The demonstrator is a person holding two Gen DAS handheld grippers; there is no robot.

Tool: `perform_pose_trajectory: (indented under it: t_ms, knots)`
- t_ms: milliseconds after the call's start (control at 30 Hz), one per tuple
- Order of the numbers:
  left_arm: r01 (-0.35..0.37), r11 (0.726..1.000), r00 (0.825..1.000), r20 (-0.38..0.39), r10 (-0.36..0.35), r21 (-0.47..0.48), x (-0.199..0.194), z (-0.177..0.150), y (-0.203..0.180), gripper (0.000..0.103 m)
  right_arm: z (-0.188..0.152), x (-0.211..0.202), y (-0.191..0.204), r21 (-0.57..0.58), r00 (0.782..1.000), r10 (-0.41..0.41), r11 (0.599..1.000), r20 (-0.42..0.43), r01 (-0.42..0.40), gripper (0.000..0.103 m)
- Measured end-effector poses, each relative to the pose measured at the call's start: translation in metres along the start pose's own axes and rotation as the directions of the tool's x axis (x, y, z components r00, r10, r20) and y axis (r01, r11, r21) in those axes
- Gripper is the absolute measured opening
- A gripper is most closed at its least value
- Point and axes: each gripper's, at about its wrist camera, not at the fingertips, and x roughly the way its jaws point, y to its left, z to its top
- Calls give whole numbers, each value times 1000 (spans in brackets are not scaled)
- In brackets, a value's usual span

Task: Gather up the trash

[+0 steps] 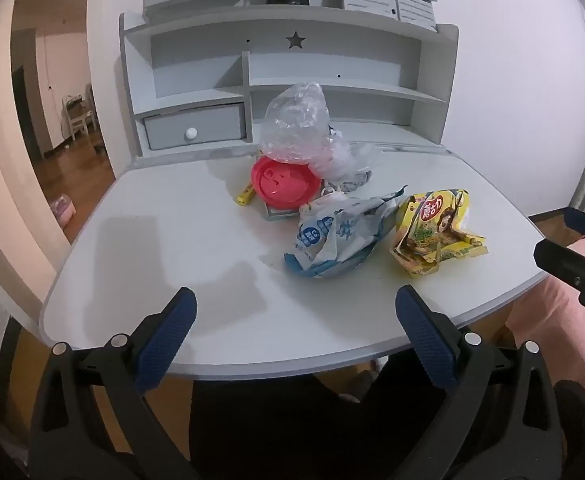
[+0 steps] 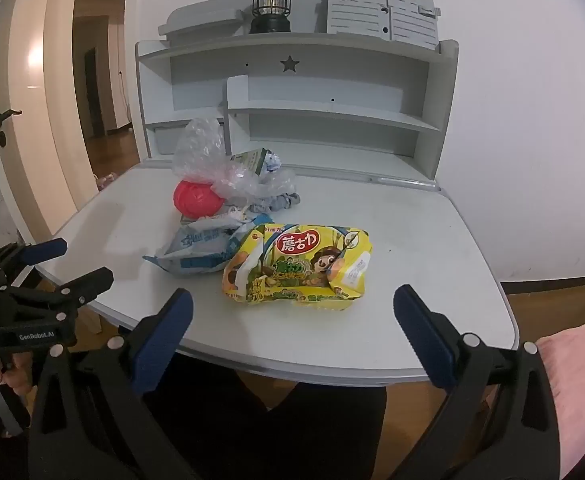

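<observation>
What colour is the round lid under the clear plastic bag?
Red round plastic lid, embossed on top; clearest in the left wrist view.

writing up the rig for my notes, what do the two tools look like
Both match: black plastic frames with triangular cut-outs and round silver pivot pins, and two fingers faced with textured dark blue pads. The left tool shows white "GenRobot.AI" lettering on its body in the right wrist view. The right tool is the same build. No cables visible.
</observation>
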Motion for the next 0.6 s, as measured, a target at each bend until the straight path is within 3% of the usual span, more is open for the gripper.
perform_pose_trajectory:
  t_ms: [33, 600]
  knots:
    - [-23, 999, 1000, 17, 23, 27, -2, -1, -3, 97, 0, 0, 0, 0, 1000, 1, 1000, 1, -1, 97]
    - [-11, 1000, 1000, 26, 11, 27, -4, 0, -5, 97, 0, 0, 0, 2, 1000, 9, 1000, 0, -9, 97]
